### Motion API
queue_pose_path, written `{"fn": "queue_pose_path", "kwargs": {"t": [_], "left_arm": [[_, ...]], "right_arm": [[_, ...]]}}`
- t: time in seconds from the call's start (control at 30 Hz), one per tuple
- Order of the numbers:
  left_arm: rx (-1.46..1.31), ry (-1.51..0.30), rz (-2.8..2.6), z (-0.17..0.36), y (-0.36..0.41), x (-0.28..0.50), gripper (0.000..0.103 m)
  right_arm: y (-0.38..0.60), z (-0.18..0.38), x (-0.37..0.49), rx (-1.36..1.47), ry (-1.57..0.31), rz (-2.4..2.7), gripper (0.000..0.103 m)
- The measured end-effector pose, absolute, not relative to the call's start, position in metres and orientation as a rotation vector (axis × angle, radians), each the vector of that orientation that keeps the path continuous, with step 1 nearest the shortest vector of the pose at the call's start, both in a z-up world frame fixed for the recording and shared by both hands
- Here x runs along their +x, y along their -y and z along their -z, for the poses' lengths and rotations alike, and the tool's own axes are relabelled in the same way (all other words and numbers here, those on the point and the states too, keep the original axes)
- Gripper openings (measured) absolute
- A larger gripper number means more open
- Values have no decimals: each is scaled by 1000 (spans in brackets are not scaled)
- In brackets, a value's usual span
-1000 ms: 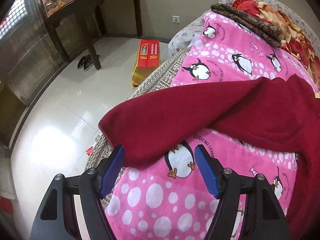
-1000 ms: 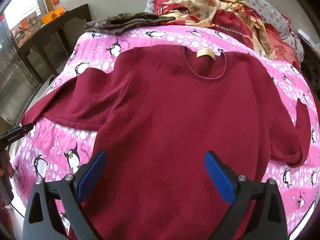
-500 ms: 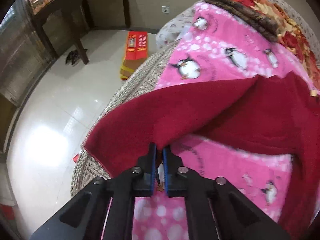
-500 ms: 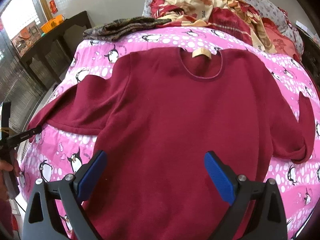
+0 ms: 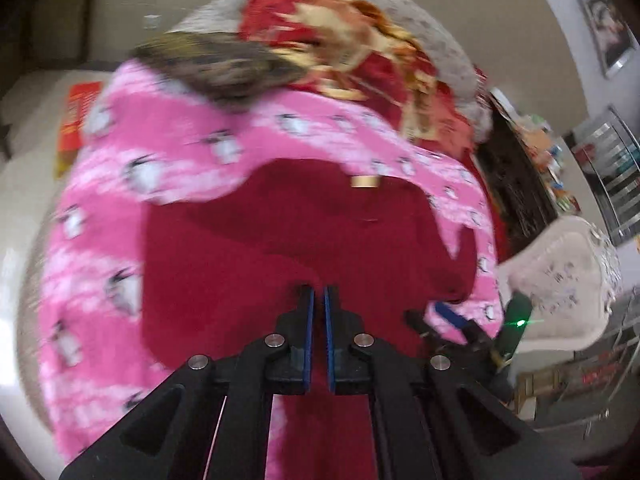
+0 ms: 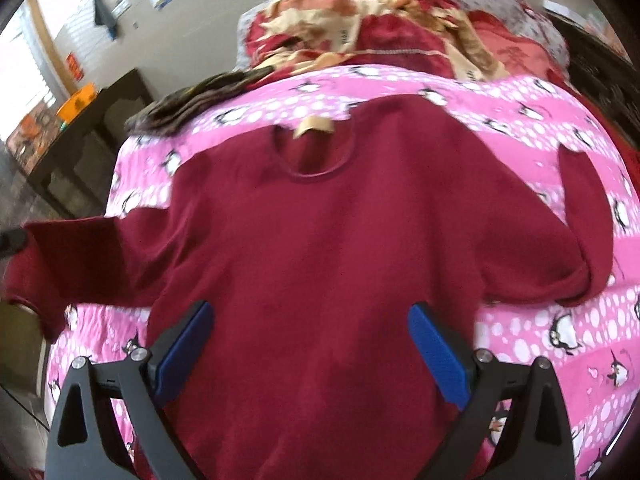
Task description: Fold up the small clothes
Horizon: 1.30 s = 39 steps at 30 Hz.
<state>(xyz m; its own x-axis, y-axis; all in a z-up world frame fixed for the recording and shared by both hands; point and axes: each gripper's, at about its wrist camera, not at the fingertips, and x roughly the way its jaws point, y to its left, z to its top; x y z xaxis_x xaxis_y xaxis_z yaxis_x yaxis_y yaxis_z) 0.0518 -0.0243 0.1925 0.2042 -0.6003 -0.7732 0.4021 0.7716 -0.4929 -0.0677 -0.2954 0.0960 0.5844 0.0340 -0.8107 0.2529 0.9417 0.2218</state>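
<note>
Left tongs point(image 5: 319, 300) pressed together, pinching the sleeve of the maroon sweater point(image 6: 332, 248), which hangs lifted at frame left in right view. Right tongs point(image 6: 310, 344) spread wide over the sweater's lower body, nothing btwn them. Sweater lies front-up on the bed w/ pink penguin blanket point(image 6: 540, 120); crumpled red-and-cream bedding point(image 6: 400, 36) behind it. Dark wood table point(image 6: 92, 136) by the window, tile floor point(image 5: 24, 184), white chair point(image 5: 560, 280) beside the bed.
</note>
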Motion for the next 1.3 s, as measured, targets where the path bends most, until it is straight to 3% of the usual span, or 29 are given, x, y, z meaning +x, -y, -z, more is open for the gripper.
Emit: {"fn": "queue_pose_path", "kwargs": {"t": [0.27, 0.4, 0.5, 0.67, 0.8, 0.87, 0.9, 0.93, 1.0, 1.1, 1.3], "left_arm": [[-178, -1256, 777, -125, 143, 67, 0], [-162, -1323, 737, -82, 160, 73, 0], [-205, -1349, 736, -79, 144, 73, 0], [-137, -1161, 652, -119, 86, 52, 1], [-103, -1128, 525, -116, 37, 41, 5], [-54, -1132, 440, -103, 16, 36, 5], [-40, -1141, 411, -97, 9, 35, 5], [-38, -1164, 367, -85, -1, 34, 5], [-57, -1192, 321, -70, -16, 32, 5], [-79, -1225, 292, -50, -28, 27, 5], [-78, -1245, 312, -34, -25, 20, 5]], "right_arm": [[344, -88, -82, 384, -942, 192, 100], [354, -83, -80, 405, -943, 153, 100], [352, -83, -73, 367, -936, 102, 100], [333, -85, -47, 248, -908, -1, 100], [314, -79, -17, 207, -919, -62, 99], [305, -73, -1, 169, -921, -81, 88], [300, -66, 9, 143, -937, -75, 71], [298, -57, 21, 128, -964, -72, 48], [299, -39, 36, 149, -1015, -70, 16], [304, -36, 39, 206, -1030, -68, 7], [331, -112, 5, 195, -850, -61, 7]]}}
